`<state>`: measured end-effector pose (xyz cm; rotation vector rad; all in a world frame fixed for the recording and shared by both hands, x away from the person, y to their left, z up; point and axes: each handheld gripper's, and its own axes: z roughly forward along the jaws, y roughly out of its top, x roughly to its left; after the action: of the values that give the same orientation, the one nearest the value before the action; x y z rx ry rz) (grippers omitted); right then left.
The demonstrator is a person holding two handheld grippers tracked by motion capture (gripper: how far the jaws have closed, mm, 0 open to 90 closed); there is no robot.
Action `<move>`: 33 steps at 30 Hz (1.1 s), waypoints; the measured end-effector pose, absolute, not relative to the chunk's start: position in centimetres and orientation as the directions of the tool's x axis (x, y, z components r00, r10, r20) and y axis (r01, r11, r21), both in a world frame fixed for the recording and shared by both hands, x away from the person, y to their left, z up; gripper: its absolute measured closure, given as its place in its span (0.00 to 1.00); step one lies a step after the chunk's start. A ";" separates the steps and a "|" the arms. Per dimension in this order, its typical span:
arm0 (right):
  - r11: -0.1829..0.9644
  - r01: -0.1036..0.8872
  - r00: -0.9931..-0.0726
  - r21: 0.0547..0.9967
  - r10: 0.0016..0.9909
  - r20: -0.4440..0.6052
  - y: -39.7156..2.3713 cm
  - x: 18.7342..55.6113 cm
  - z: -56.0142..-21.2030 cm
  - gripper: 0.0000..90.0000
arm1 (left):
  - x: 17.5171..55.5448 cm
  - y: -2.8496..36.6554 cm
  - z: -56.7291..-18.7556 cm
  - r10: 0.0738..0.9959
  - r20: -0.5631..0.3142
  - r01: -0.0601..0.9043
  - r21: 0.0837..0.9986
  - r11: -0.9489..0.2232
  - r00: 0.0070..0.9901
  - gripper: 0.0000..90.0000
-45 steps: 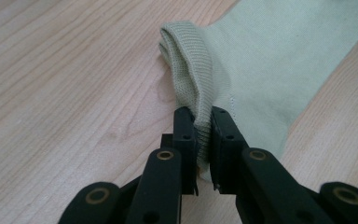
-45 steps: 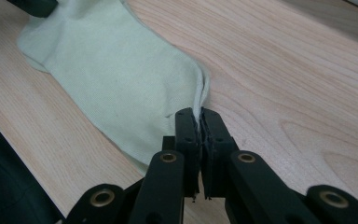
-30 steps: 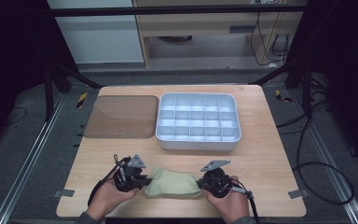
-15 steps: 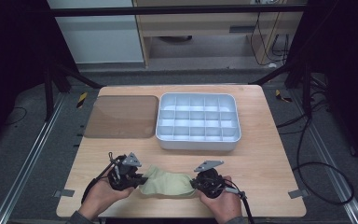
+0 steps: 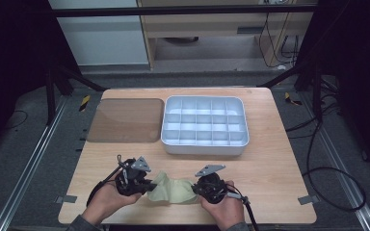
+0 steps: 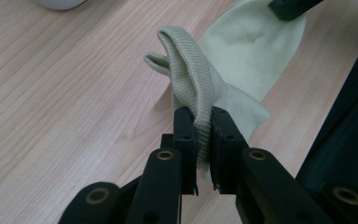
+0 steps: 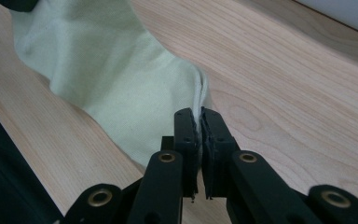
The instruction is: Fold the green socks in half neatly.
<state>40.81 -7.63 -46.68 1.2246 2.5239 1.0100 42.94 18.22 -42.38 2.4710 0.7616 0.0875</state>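
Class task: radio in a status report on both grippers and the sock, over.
Left gripper shut on sock cuff. Right gripper shut on its other end. Sock slack on table. Compartment tray well clear.

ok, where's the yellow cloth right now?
In the high view the yellow cloth lies at the table's near edge, stretched between the left gripper and right gripper, in front of the white divided tray.
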 end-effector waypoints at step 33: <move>0.399 0.666 -0.624 0.630 0.761 0.177 -9.9 39.9 -47.6 0.71 | 43.1 12.1 -43.2 0.486 -0.127 0.477 0.511 -0.715 0.865 0.91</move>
<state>39.89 -9.89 -47.56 1.2882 2.5083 1.0298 43.11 12.13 -43.21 2.4912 0.6989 0.0223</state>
